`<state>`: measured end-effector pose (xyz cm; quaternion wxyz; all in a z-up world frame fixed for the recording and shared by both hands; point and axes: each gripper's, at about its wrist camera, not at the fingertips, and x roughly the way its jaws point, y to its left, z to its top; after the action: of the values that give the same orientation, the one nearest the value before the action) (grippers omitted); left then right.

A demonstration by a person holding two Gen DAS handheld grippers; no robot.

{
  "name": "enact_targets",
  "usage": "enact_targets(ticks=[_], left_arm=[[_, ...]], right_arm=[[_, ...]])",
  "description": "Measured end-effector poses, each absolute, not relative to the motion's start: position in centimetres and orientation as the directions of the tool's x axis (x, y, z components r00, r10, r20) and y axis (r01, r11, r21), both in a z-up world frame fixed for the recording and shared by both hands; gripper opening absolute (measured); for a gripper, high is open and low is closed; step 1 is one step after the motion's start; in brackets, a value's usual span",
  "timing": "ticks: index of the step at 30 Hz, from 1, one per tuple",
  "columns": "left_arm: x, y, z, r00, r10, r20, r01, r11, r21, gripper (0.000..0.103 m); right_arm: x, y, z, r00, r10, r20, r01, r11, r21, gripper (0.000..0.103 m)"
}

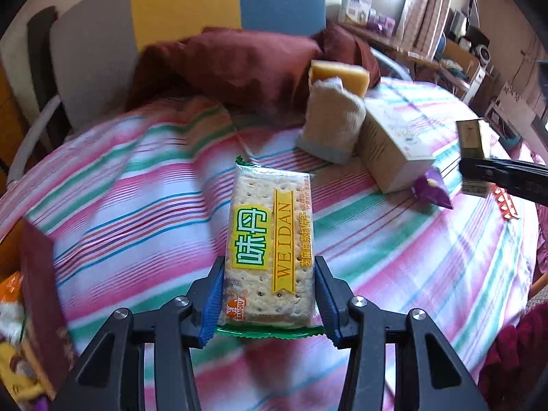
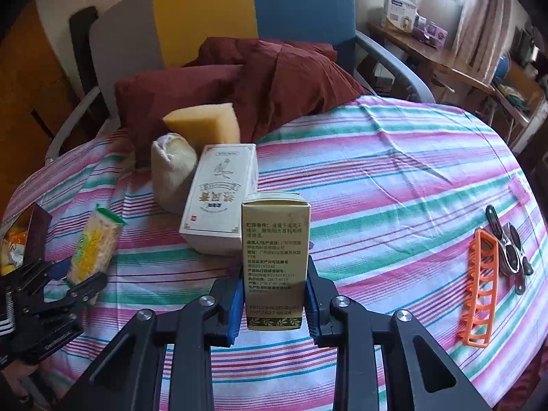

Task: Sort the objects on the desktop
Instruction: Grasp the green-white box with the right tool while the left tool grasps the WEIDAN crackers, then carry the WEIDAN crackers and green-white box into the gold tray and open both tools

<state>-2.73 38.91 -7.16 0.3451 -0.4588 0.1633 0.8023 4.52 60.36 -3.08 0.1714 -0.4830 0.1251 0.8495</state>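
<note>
Between the blue pads of our left gripper (image 1: 269, 294) sits the cracker packet (image 1: 269, 250), clamped across its short width near the bottom end, its long axis running straight out ahead of the fingers and away from the camera; the jaws are partly closed, pressing both long edges, and the packet looks lifted clear of the striped tablecloth (image 1: 394, 274). Our right gripper (image 2: 274, 303) is closed tight on a small olive carton (image 2: 275, 257), held upright at its lower half, also off the cloth. The relation that counts for us: at the far left edge of the left view we see a dark red box flap (image 1: 41, 291) with orange and yellow packets behind it, so the likely drop spot lies to the left of the left jaws and near, while the right gripper is well apart on the other side. We judge the packet needs to swing left with its long axis kept in line with the fingers. Farther out: a white box (image 2: 219, 202) lying flat, a rolled sock (image 2: 173, 174) touching it, a yellow sponge (image 2: 205, 125) behind, a purple sachet (image 1: 433, 190) beside the box, and an orange rack (image 2: 481, 284) with nail clippers (image 2: 510, 250) off to the right.
</note>
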Motion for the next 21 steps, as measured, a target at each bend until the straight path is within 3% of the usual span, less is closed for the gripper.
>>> enact_targets(ticks=[12, 21], left_arm=[[-1.8, 28.0, -0.4, -0.525, 0.428, -0.735, -0.598, -0.801, -0.040, 0.049], [-3.0, 20.2, 0.6, -0.586, 0.398, -0.706, -0.477, -0.874, -0.096, 0.049]], right_arm=[[4.4, 56.9, -2.0, -0.540, 0.092, -0.837, -0.306, -0.947, 0.093, 0.030], [3.4, 47.9, 1.5, -0.593, -0.050, -0.803, -0.146, -0.975, 0.168, 0.030]])
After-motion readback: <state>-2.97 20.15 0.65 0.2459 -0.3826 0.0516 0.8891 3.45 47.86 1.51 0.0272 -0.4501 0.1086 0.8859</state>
